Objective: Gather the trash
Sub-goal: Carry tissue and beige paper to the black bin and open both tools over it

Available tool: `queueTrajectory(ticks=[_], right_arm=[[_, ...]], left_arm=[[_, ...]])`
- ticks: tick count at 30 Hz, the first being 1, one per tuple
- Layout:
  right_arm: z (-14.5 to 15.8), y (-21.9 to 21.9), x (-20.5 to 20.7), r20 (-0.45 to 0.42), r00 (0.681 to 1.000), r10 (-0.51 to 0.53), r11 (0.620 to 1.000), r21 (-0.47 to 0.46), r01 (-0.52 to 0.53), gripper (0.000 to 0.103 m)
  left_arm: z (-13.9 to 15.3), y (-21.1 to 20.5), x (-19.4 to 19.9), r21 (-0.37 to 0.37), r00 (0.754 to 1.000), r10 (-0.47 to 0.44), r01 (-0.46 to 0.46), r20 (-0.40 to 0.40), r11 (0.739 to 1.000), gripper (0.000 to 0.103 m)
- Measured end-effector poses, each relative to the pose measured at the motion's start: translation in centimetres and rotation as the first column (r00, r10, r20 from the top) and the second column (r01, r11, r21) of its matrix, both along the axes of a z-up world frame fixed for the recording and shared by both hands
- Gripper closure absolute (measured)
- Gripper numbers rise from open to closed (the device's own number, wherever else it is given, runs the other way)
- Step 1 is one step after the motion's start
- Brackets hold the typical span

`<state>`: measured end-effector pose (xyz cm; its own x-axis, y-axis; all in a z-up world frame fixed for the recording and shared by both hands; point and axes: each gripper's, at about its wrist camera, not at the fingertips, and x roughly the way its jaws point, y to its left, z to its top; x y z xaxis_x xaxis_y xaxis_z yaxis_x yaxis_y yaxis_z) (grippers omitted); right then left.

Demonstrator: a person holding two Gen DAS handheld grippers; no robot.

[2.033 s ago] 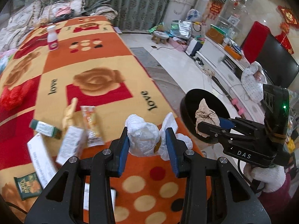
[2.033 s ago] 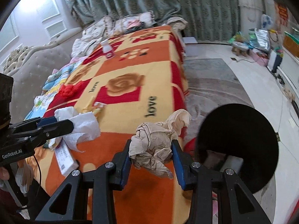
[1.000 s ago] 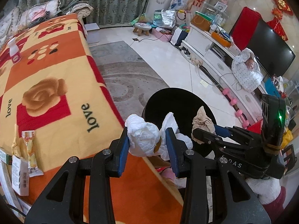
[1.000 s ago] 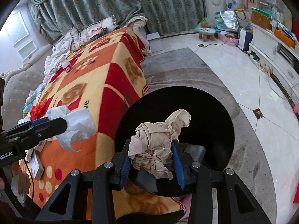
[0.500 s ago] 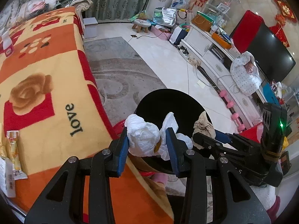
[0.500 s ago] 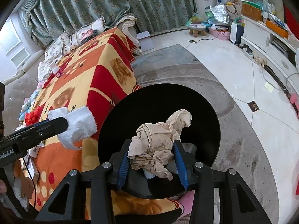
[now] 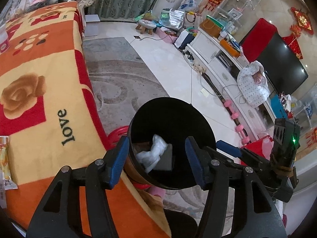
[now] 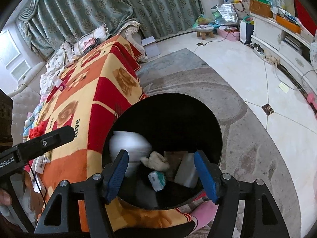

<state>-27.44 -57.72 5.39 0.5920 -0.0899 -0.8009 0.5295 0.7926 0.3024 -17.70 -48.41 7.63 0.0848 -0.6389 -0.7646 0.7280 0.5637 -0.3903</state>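
A round black trash bin [image 7: 174, 109] [image 8: 198, 109] stands on the rug beside the blanket-covered bed. My left gripper [image 7: 156, 158] is open and empty over the bin. My right gripper [image 8: 161, 174] is open and empty over it too. The white tissue wad [image 7: 153, 152] lies inside the bin; in the right wrist view it is a blurred white shape [image 8: 128, 142] falling in. The beige crumpled paper [image 8: 155, 160] lies in the bin with a white box [image 8: 187, 170] and a small green-white packet [image 8: 157, 178].
The bed with the orange, red and yellow blanket [image 7: 39, 79] [image 8: 83, 103] is left of the bin, with snack wrappers [image 7: 5, 158] at its left edge. A white TV cabinet [image 7: 227, 75] and pink dumbbells [image 7: 235, 117] are to the right. Pink slippers [image 8: 204, 214] sit below the bin.
Both grippers have opened over the bin. The white tissue wad and the beige crumpled paper have dropped out of them into the bin.
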Motion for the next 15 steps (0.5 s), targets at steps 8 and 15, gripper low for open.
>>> queueTrajectory(ticks=[8,15], right_arm=[[0.1,1.3,0.6,0.003,0.999,0.033,0.999,0.004,-0.033,0.036],[0.2,3.8,1.9,-0.005,0.996,0.085,0.996,-0.009,-0.085,0.036]], left_arm=[[1.0,1.9,0.1,0.024,0.998,0.041,-0.042,0.048,0.999,0.045],[1.1,5.8,0.8,0.06,0.99,0.116,-0.121,0.077,0.991,0.045]])
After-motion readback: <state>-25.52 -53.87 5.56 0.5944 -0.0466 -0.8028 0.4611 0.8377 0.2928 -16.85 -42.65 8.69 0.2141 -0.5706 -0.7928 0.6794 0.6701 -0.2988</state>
